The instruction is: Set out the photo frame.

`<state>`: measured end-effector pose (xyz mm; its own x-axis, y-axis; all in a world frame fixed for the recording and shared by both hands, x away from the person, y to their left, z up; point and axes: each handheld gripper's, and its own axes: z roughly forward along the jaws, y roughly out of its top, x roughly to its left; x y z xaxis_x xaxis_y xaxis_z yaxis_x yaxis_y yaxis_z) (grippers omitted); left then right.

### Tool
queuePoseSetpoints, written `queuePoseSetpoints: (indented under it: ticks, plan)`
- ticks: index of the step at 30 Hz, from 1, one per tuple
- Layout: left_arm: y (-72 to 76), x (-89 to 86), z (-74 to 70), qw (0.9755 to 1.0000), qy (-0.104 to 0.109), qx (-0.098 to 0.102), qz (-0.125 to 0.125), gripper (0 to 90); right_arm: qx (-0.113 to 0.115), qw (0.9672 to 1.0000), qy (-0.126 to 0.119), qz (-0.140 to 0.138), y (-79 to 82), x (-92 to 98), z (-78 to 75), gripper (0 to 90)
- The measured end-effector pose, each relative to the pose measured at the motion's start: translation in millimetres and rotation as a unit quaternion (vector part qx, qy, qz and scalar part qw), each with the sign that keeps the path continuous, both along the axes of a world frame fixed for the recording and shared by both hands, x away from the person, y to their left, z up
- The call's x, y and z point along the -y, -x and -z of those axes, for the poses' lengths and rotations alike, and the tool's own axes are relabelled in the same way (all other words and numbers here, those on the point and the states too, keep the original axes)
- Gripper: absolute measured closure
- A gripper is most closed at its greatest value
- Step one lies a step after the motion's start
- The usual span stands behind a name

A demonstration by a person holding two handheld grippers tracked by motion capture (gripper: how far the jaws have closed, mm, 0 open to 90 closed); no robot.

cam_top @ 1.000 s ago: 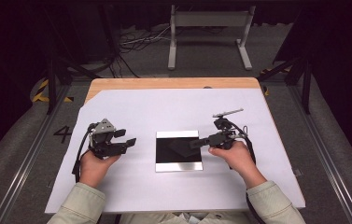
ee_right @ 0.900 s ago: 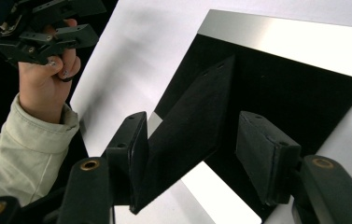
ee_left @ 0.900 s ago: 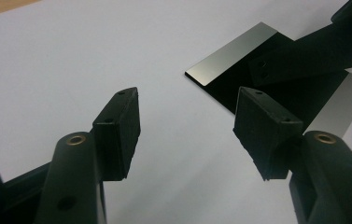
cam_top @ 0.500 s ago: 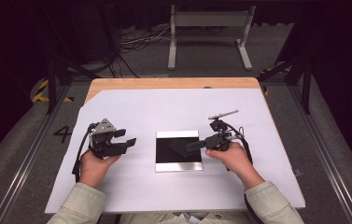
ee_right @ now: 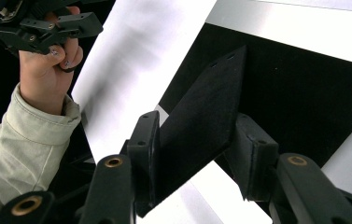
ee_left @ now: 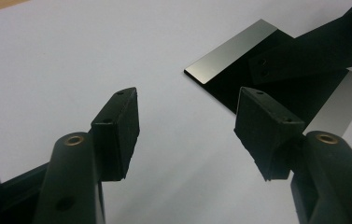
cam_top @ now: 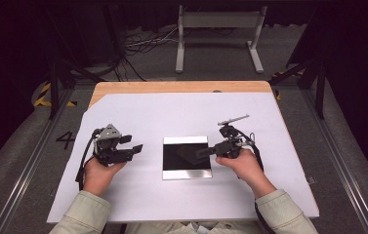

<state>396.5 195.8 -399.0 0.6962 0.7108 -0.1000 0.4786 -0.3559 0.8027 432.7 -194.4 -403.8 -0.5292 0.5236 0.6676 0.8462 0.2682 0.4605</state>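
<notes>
The right gripper [cam_top: 202, 152] had just been closing its jaws around a black card [ee_right: 201, 126], held tilted over the dark, silver-edged plate [cam_top: 187, 171] mid-table. The left gripper [cam_top: 135, 149] hung beside it, jaws apart, grasping nothing.

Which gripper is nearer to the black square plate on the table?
The right. The right gripper reaches over the black square plate, jaws astride a dark flat piece. The left gripper waits off its left edge, open, apart from it.
</notes>
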Motion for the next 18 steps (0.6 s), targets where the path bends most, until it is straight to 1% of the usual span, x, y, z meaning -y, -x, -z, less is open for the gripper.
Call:
queuePoseSetpoints:
  ticks: [3,5,7,9,10,12,13,14,16,18]
  plan:
    - [-0.2,-0.1,0.2,1.0000,0.000,-0.001,0.000,40.3,0.004,1.0000,-0.005,-0.002,0.6,1.0,-2.1,62.6]
    - [-0.4,-0.2,0.2,1.0000,0.001,-0.001,0.000,40.3,0.012,0.9999,-0.005,-0.007,1.7,1.1,-4.6,65.0]
    - [-1.1,-0.4,-0.1,1.0000,-0.003,0.004,0.000,40.3,0.016,0.9998,-0.007,-0.012,3.4,1.2,-7.4,67.9]
    - [-1.2,0.0,0.0,1.0000,-0.004,0.004,-0.002,40.5,0.019,0.9997,-0.009,-0.014,4.7,1.5,-8.8,69.5]
    - [-1.8,-0.2,0.2,0.9998,-0.014,0.000,-0.013,40.8,0.021,0.9996,-0.010,-0.015,5.4,1.9,-10.1,70.9]
    - [-2.6,-1.1,0.5,0.9998,-0.013,-0.003,-0.015,40.8,0.023,0.9996,-0.011,-0.016,5.8,2.1,-10.7,71.9]
    - [-3.4,-3.0,0.7,0.9998,-0.010,-0.004,-0.017,40.8,0.028,0.9993,-0.015,-0.018,6.6,2.9,-12.4,74.9]
    - [-3.3,-3.7,0.2,0.9998,-0.008,-0.005,-0.019,40.8,0.031,0.9992,-0.017,-0.019,7.1,3.2,-13.4,76.0]
    - [-3.2,-4.0,-0.1,0.9998,-0.004,-0.002,-0.021,40.8,0.036,0.9989,-0.019,-0.023,8.1,3.5,-15.4,78.2]
    - [-3.2,-3.9,-0.1,0.9998,-0.003,-0.001,-0.021,40.8,0.037,0.9988,-0.022,-0.024,8.7,3.6,-16.2,78.9]
